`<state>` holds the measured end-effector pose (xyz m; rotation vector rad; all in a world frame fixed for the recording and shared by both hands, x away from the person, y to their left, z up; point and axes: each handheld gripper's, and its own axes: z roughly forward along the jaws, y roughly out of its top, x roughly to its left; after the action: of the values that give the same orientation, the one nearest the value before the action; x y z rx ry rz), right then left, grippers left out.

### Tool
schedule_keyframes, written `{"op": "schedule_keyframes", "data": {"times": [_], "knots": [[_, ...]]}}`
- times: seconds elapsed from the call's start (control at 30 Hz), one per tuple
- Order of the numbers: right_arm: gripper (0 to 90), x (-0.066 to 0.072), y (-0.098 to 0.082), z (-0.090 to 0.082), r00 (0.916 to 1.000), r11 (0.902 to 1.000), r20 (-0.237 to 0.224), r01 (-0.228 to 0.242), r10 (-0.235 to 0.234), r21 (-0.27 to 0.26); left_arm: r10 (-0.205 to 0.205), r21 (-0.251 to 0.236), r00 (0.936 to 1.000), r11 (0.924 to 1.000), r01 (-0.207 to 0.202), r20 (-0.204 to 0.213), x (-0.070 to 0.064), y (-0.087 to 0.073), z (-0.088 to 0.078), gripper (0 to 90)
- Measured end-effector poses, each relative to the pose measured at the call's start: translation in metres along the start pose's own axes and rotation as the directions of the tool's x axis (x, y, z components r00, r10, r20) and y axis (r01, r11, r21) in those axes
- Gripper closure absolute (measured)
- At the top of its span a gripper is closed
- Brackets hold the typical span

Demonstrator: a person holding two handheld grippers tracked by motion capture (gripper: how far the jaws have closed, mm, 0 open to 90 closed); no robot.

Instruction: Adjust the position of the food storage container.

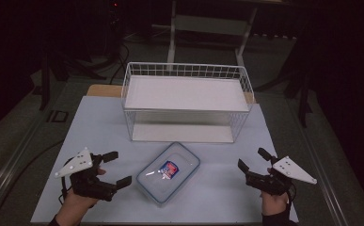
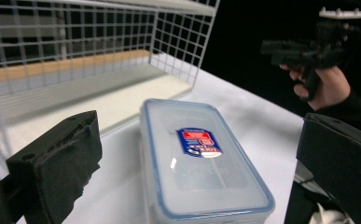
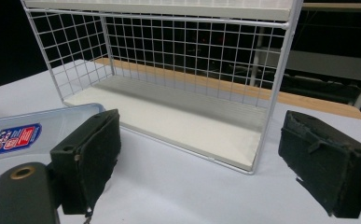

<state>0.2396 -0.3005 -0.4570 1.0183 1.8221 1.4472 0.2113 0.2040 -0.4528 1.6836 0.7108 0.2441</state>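
One lidded container point(image 1: 169, 173), flat, long axis diagonal, toward rack point(image 1: 186, 101)

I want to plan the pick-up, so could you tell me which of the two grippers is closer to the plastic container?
The left gripper: its open jaws stand right beside the container, whereas the right gripper sits farther off across bare table.
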Motion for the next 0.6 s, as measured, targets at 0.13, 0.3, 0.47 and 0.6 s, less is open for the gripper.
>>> {"op": "schedule_keyframes", "data": {"times": [0.13, 0.3, 0.47, 0.6], "knots": [[12.8, 0.0, 0.0, 0.0, 1.0, 1.0, -0.003, -0.004, 0.004, 0.0, 0.023, 0.056, 0.9995, 0.9981, -0.024, 0.022, -0.01, 0.004, 0.015, 5.6], [12.8, 0.0, 0.0, 0.0, 0.9999, 0.9999, -0.007, -0.015, 0.015, 0.0, 0.05, 0.132, 0.9959, 0.9895, -0.059, 0.076, -0.027, 0.006, 0.035, 17.7], [12.8, -0.001, -0.001, 0.0, 0.9996, 0.9997, -0.013, -0.023, 0.023, 0.004, 0.05, 0.178, 0.9913, 0.9815, -0.071, 0.122, -0.035, 0.004, 0.047, 32.6], [12.9, -0.001, -0.001, 0.0, 0.9996, 0.9997, -0.011, -0.025, 0.025, 0.002, 0.047, 0.219, 0.986, 0.9722, -0.082, 0.16, -0.043, -0.001, 0.058, 44.8]]}}
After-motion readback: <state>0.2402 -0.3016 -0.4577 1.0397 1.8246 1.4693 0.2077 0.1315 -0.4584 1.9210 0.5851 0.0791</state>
